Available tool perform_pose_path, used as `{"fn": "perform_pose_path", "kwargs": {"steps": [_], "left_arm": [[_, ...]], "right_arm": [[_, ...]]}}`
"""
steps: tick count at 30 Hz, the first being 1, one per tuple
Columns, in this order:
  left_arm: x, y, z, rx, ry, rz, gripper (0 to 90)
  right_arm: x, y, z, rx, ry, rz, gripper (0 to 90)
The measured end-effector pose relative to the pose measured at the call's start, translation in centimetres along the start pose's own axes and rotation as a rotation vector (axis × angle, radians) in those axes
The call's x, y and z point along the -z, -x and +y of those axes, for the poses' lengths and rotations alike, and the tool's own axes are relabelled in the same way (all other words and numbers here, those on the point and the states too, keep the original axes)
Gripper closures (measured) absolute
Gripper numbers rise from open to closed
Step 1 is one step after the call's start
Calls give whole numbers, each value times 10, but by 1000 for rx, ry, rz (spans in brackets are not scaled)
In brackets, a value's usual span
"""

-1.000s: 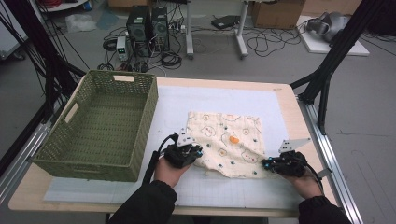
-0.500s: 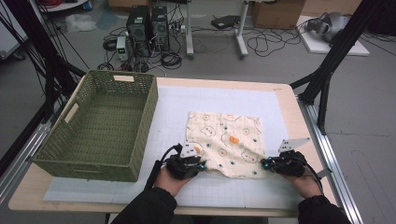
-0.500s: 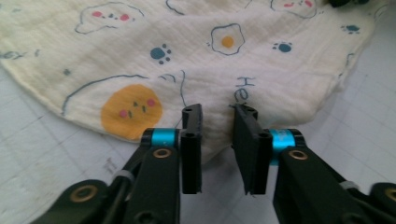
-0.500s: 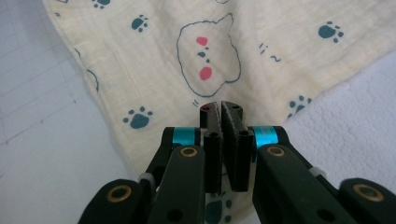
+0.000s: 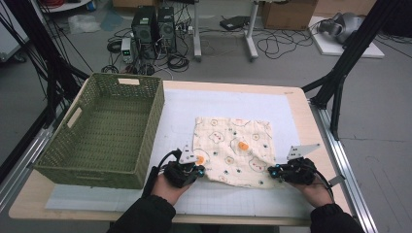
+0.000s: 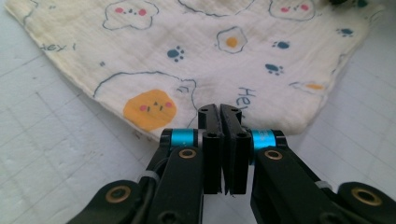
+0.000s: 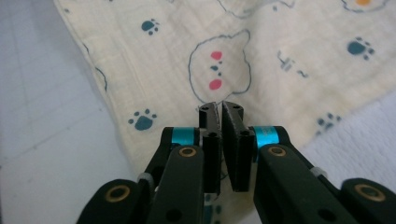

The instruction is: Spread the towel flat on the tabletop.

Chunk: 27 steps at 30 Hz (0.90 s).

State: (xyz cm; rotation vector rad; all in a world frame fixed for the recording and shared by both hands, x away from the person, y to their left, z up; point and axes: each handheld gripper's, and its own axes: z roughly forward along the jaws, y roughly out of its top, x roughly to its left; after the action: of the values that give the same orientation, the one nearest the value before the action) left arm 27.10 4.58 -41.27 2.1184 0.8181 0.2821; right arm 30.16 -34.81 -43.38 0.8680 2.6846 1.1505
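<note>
In the high view the printed cloth (image 5: 232, 150) is lying flat on the white mat (image 5: 223, 104) toward the near right of the desk (image 5: 296, 94), with the green wicker basket (image 5: 104, 128) standing to its left. The left gripper (image 5: 194, 170) is sitting at the cloth's near left corner and the right gripper (image 5: 274, 171) at its near right corner. Against the earlier high-view frames, the left hand is now sitting closer in against that left corner, while the right hand is keeping its place and the cloth is lying as it did. In the left gripper view the left gripper's fingers (image 6: 211, 123) have just been closing and are now standing together at the near hem; the hem is meeting their tips, so they appear to be pinching the cloth's edge. In the right gripper view the right gripper's fingers (image 7: 232, 126) are closed on the cloth, with fabric running under and between them. To fold well, I judge both corners should be lifting together at one height, keeping the near edge taut and carrying it toward the far edge without dragging the fabric sideways.
</note>
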Motion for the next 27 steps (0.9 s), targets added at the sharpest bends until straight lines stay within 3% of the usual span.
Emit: {"fn": "perform_pose_path", "kwargs": {"steps": [1, 4, 5, 10, 11, 16, 20, 24, 27], "left_arm": [[7, -3, 3, 10, 23, -2, 757], [8, -7, 7, 8, 35, -9, 708], [1, -8, 7, 8, 25, -1, 704], [-21, -10, 0, 19, -10, 6, 706], [-32, -10, -3, 14, -31, -1, 710], [-44, -11, -1, -5, -16, 21, 804], [-53, -15, 6, 16, -1, 29, 850], [-63, -15, 14, 21, 8, 28, 851], [-73, -18, 19, 24, 2, 28, 845]], "right_arm": [[1, -2, 4, 8, 23, 5, 824], [4, 0, 9, -4, 51, 7, 791], [4, 2, 10, -12, 55, 8, 785], [1, 5, 14, -6, 53, -10, 763], [-2, 9, 16, 0, 40, -37, 734], [-14, 25, 20, -16, 5, -84, 720], [-21, 36, 24, -31, -17, -72, 871], [-19, 38, 26, -17, -26, -124, 879], [-11, 46, 23, -41, 2, -177, 880]]}}
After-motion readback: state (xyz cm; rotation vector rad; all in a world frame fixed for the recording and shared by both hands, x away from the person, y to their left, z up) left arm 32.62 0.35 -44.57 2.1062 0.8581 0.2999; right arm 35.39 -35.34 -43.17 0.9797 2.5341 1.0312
